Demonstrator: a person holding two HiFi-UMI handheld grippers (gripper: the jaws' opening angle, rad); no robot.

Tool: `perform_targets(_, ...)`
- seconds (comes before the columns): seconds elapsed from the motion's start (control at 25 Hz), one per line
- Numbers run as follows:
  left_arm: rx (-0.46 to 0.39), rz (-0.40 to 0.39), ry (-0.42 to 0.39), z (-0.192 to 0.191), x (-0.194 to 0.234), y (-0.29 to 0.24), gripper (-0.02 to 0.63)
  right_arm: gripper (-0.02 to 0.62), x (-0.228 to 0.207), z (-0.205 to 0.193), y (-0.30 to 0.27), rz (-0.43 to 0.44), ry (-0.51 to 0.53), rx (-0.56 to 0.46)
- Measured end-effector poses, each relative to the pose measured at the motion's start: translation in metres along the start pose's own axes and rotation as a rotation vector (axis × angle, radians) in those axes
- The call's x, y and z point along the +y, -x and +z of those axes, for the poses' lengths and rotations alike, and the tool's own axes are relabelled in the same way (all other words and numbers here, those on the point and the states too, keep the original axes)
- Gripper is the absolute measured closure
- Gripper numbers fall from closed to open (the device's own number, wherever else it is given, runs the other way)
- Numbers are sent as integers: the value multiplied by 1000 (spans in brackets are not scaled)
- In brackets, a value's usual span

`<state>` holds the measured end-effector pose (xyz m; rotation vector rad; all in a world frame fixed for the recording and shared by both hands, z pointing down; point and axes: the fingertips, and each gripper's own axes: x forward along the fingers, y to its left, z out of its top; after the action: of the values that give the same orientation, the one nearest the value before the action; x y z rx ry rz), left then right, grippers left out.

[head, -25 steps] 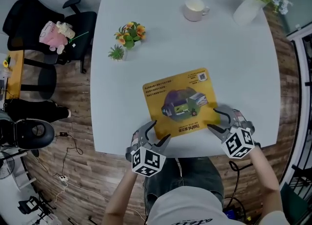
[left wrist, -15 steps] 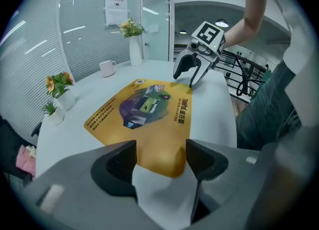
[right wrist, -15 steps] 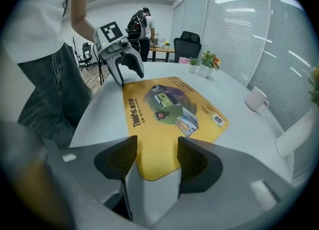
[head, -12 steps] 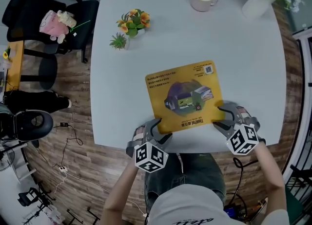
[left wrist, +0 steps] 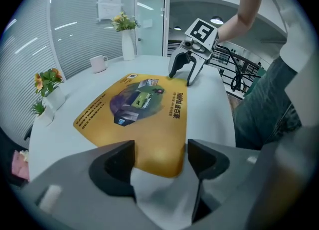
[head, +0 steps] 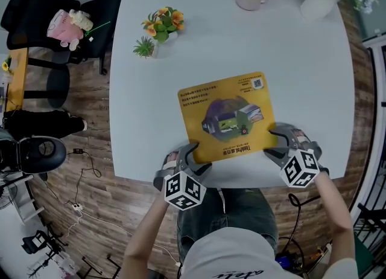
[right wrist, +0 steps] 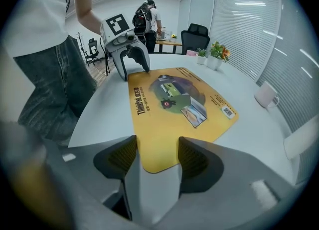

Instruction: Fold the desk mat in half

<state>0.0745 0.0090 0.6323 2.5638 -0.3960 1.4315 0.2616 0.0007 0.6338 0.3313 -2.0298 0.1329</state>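
Yellow desk mat (head: 228, 118) lies flat and unfolded on the white table (head: 301, 60) near the person's edge, left gripper (head: 192, 158) jaws apart with the mat's near left corner between them, right gripper (head: 274, 142) jaws apart at the near right corner, neither clamped.

Bright, even office light; fisheye edges dark, near jaws blurred

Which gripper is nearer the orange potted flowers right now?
Left. The left gripper is at the desk mat's near-left corner, on the same side as the potted flowers; the right gripper is at the near-right corner, across the mat.
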Motion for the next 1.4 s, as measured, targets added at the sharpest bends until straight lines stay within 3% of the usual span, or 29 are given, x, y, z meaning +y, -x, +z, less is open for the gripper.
perform_targets(0.36,-6,-90,-74,5,3,-3,278,321,-2,-1,-1,124,8,8)
perform_targets(0.68,-7,-91,-66,6,6,-3,288,328,-3,0,-1,129,9,2)
perform_targets(0.76,-10,-76,-62,7,8,-3,352,331,-3,0,-1,127,12,1)
perform_targets(0.92,-7,-72,-57,8,13,-3,379,345,-5,0,-1,125,19,0)
perform_targets(1.4,-27,-24,-18,15,19,2,449,483,-16,8,5,109,69,-20)
